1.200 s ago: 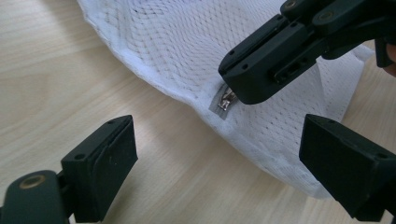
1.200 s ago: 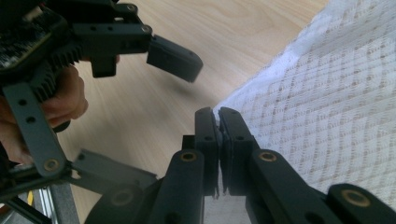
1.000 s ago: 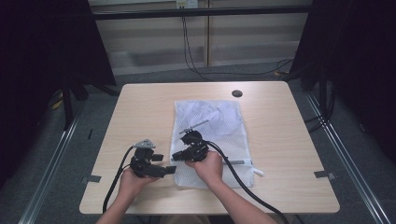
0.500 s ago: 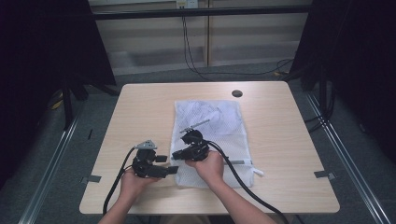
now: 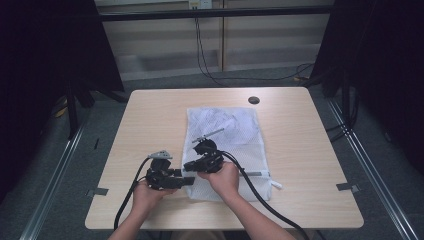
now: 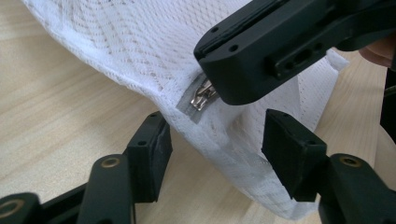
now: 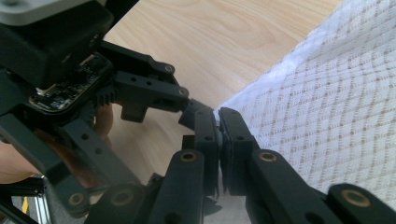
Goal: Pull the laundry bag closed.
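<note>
White mesh laundry bag point(image 5: 225, 147) lies flat on the middle of the light wooden table point(image 5: 150, 120), its near edge toward the person.

At the left of the high view, the left hand point(image 5: 142, 192) holds the left tool point(image 5: 186, 181) just off the bag's near left corner, pointing toward it. In the left gripper view its two black jaws stand apart on either side of a raised fold of the mesh at that corner; they have just been closing, and the fold lies between them, but the pads do not yet press it. The grey zipper tape and its small metal zipper pull point(image 6: 204, 97) sit just above that gap.

To the right, the right hand point(image 5: 225, 177) rests on the bag and holds the right tool point(image 5: 189, 165), whose jaws are pressed together on the corner of the mesh beside the zipper pull. In the right gripper view the closed jaws pinch the white fabric at its edge, with the left tool close behind them over bare wood.

Black cables point(image 5: 260, 197) trail from both tools back toward the near table edge.
</note>
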`<action>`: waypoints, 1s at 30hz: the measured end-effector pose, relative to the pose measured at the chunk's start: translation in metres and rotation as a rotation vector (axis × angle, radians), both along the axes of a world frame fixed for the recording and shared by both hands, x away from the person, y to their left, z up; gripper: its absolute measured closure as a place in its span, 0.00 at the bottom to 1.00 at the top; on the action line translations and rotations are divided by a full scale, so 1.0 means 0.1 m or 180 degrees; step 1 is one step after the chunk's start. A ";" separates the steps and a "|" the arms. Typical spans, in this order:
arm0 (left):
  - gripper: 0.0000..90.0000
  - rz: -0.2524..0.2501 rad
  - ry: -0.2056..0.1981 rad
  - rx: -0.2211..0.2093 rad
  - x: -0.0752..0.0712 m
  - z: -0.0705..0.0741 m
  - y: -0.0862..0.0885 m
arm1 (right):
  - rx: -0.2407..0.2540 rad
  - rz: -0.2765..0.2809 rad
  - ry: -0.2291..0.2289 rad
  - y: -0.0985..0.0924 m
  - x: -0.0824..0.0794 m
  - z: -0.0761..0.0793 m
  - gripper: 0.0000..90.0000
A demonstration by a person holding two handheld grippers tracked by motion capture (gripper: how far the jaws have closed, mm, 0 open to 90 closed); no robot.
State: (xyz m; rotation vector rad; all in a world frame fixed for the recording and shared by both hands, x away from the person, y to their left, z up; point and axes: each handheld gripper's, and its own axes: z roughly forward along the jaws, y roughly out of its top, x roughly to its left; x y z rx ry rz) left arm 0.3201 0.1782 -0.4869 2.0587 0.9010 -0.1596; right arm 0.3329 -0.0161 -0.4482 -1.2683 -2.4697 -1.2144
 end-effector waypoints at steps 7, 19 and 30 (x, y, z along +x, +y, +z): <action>0.59 0.0063 0.0089 -0.0043 0.02 -0.01 -0.01 | 0.0011 -0.0010 0.0014 -0.01 -0.01 0.01 0.96; 0.76 0.0125 0.0291 -0.0140 0.05 -0.01 -0.02 | 0.0062 -0.0012 -0.0020 -0.03 0.00 0.02 0.96; 0.95 0.0200 0.0466 -0.0126 0.06 0.03 0.01 | 0.0084 -0.0020 0.0019 -0.06 0.00 0.05 0.96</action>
